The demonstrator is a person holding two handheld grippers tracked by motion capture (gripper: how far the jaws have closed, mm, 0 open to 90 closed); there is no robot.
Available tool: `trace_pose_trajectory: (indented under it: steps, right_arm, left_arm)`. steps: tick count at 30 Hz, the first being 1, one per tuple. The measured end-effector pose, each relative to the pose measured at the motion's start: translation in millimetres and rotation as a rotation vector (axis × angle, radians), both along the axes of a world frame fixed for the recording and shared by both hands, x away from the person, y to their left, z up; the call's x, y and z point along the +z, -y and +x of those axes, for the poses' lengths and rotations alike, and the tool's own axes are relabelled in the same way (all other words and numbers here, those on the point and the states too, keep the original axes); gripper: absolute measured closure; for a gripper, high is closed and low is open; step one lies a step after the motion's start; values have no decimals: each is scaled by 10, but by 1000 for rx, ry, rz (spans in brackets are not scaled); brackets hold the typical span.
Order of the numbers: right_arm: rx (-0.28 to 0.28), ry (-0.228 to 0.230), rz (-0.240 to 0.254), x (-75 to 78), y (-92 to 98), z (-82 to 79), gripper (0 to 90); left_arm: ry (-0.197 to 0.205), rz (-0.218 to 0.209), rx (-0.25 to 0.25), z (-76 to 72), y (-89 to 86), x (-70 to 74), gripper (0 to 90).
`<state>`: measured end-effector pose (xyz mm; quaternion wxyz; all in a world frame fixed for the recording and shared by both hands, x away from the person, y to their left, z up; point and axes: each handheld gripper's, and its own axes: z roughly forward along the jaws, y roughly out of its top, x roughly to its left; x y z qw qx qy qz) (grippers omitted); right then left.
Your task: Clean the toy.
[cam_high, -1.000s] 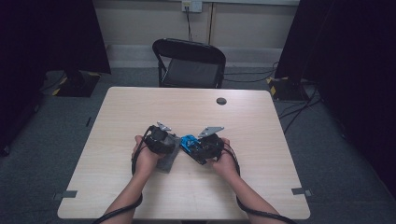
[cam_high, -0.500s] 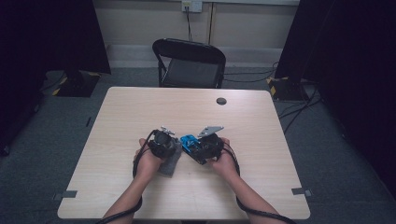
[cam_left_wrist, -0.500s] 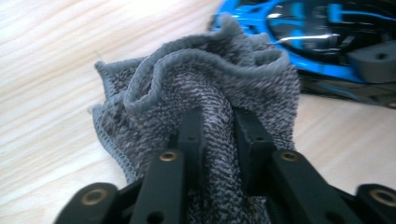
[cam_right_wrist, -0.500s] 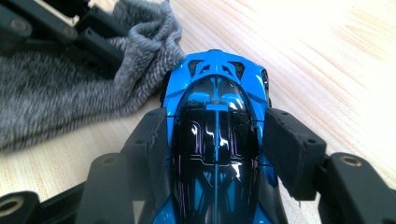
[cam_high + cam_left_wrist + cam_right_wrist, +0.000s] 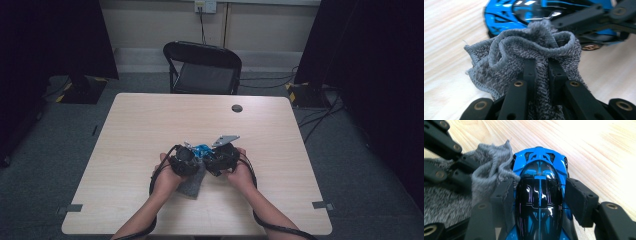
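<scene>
Pale wood counter [image 5: 150, 130] standing before a black chair [image 5: 204, 67], left hand-held gripper [image 5: 541, 67] pinching grey cloth [image 5: 506, 55], right hand-held gripper [image 5: 540, 195] clamping blue toy car [image 5: 540, 182], car's rear running out of frame.

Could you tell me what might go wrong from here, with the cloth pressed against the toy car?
The right gripper clamps the blue toy car only by its glossy sides, so a push from the cloth might twist it out. The left gripper pinches a bunched fold of the grey cloth, which could snag on the right gripper's jaw it touches.
</scene>
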<state>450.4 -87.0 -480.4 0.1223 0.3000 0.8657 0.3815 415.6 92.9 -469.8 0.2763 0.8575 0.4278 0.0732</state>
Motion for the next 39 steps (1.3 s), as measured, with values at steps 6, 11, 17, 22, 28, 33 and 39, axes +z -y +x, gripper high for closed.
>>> trace_pose_trajectory:
  steps: [6,11,17,22,28,33,39]
  right_arm:
    - [-2,-3,2,0,-1,-1,416]
    - [-1,-5,0,3,-5,2,416]
    - [-1,-6,-2,4,-8,1,415]
    - [-2,-3,-2,2,-8,2,415]
    - [-3,-4,1,1,-8,2,415]
    - [-3,-5,0,2,-8,2,415]
    - [-2,-5,0,2,-8,3,415]
  left_arm:
    - [-8,-18,-17,-36,27,-4,796]
    - [5,-1,-59,-118,105,4,797]
    - [-19,-35,-106,-195,208,3,802]
    - [1,-22,-117,-234,264,0,802]
    - [-2,-42,-135,-292,299,2,802]
    - [-14,-53,-174,-341,348,20,803]
    - [-21,-82,-211,-408,387,61,804]
